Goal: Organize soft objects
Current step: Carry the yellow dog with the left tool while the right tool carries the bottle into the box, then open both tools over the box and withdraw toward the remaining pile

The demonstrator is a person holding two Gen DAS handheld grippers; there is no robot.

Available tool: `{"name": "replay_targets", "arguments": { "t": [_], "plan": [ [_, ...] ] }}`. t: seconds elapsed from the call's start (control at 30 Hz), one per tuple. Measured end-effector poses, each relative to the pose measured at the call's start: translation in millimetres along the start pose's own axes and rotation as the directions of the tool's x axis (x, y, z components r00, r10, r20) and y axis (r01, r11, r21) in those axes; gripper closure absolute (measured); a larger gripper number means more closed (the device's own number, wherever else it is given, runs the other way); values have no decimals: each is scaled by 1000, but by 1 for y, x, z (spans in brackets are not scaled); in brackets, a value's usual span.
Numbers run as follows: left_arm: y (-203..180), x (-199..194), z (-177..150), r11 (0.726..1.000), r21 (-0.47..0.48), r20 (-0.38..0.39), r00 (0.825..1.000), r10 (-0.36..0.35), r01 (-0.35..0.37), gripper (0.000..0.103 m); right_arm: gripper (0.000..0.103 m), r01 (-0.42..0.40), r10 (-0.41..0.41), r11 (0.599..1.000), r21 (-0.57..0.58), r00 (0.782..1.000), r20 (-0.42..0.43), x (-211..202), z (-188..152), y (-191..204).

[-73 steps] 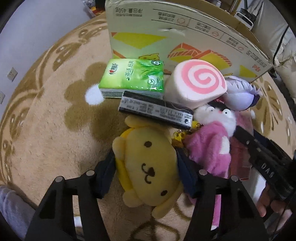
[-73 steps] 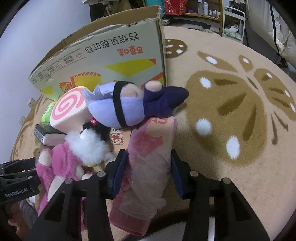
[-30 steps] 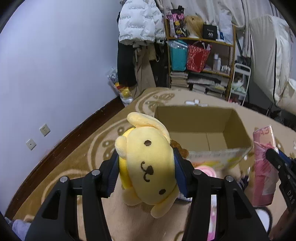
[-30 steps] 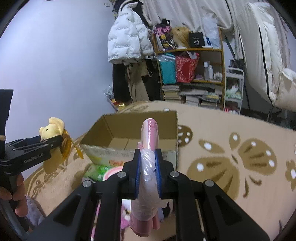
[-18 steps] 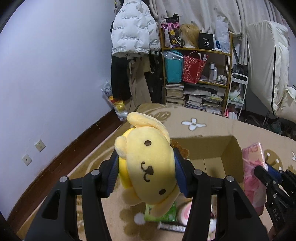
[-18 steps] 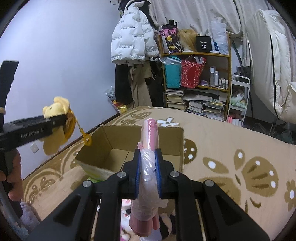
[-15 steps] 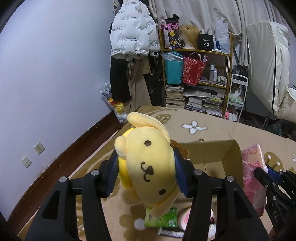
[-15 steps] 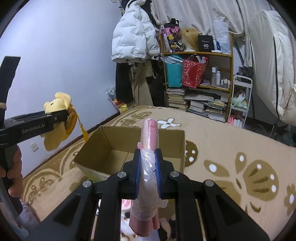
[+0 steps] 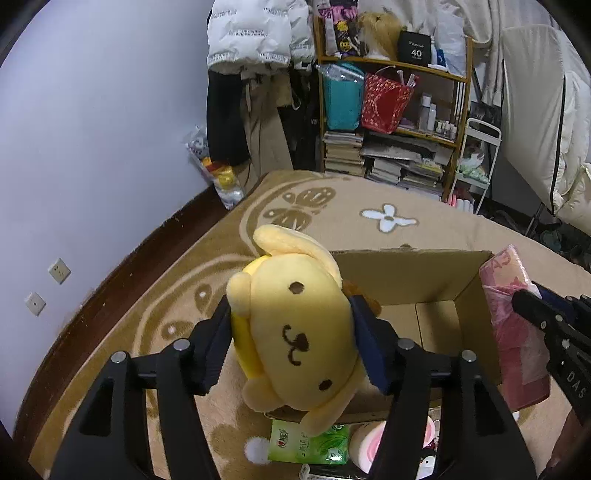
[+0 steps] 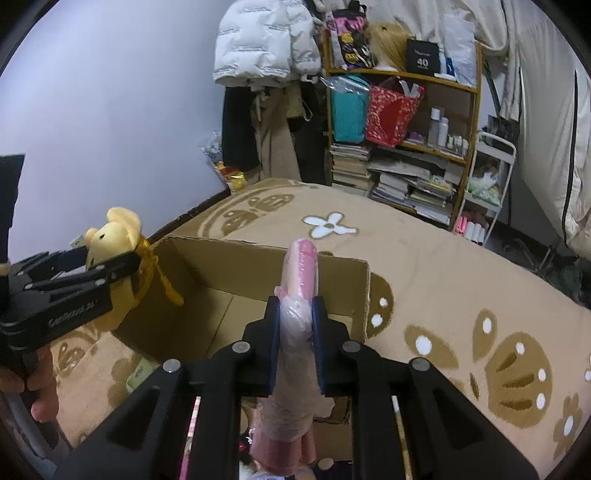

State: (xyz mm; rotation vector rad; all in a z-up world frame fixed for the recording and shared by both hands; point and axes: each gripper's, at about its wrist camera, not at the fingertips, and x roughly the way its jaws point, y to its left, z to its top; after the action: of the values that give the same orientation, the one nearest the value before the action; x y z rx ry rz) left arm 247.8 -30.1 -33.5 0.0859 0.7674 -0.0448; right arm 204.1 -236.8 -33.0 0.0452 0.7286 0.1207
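Two grippers raised above a patterned rug, each clamped on a soft thing. Nearest in the left wrist view: left gripper (image 9: 295, 347) closed on a yellow dog plush (image 9: 299, 332), face toward the camera, squeezed at both sides of the head, ear flopped up and away, feet dangling low. Below it on the rug (image 9: 207, 280): a green tissue pack (image 9: 314, 445) and a pink swirl cushion (image 9: 364, 439), just in front of the box. Nearest in the right wrist view: right gripper (image 10: 295, 339) closed on a pink plastic-wrapped roll (image 10: 297, 291), long axis running straight ahead along the fingers, far tip reaching over the box. Just beyond both: an open cardboard box (image 9: 413, 273), mouth upward, floor bare where visible. Plush above the box's near-left corner; roll above its near-right part. Judged key relation: box ahead of and beneath both loads, so a short forward-and-down move before release; roll apparently already farther over the opening, right hand likely the readier. Far behind: bookshelf (image 10: 402, 122), hanging white jacket (image 9: 255, 33), white wall.
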Motion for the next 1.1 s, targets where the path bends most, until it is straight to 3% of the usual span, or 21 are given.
{"name": "replay_targets", "arguments": {
  "t": [0.1,0.17,0.23,0.3,0.37,0.53,0.77,1.1],
  "plan": [
    [4,4,-4,1000,-7,-8,1000,21,-21,34,68,-18,18,1000,-3,999,45,-6,-4,-1],
    [5,4,-4,1000,-6,-9,1000,29,-29,23,43,-23,23,1000,-1,998,61,-9,-5,0],
    [6,1,-5,999,-6,1,999,42,-42,13,40,-51,50,999,5,997,60,-11,-6,1],
    [5,-4,-6,998,8,24,998,62,-62,3,30,-48,47,999,0,998,51,-12,-6,4],
    [3,-7,-7,998,31,21,998,57,-58,1,8,-38,38,999,11,998,48,-15,-8,6],
    [6,-17,-11,999,26,25,999,45,-46,0,0,-40,38,999,29,997,65,-27,-15,9],
    [11,-41,-18,999,29,30,999,38,-39,0,0,-5,2,999,41,998,58,-43,-25,8],
    [21,-61,-39,1000,5,-28,1000,13,-13,0,0,0,-4,997,73,999,52,-67,-49,12]
  ]
}}
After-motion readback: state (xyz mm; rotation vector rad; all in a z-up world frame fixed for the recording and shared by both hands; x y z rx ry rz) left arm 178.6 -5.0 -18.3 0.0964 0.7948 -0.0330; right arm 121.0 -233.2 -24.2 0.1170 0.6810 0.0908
